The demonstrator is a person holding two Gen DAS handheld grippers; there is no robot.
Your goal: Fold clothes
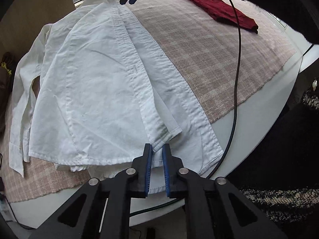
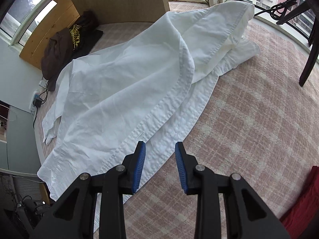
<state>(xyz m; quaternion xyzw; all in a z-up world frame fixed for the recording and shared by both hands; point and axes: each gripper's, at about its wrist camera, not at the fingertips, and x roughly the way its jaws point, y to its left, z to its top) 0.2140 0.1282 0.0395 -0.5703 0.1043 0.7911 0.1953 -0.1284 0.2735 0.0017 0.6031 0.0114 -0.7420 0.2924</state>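
White shirt (image 1: 95, 91): spread on the pink checked cloth (image 1: 209, 59), hem reaching the white table edge (image 1: 259, 119). Left gripper (image 1: 157, 153): jaws slightly apart astride the placket's bottom end, grip cannot be told. Right gripper (image 2: 160, 149): jaws wide, empty, over the placket. Folded red garment (image 1: 219, 10): well apart, bare cloth between. Brown garment (image 2: 65, 45): beyond the shirt, by a wooden panel (image 2: 119, 0).

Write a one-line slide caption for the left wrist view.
Left tongs open at the white shirt's hem, on a pink checked cloth beside a folded red garment.
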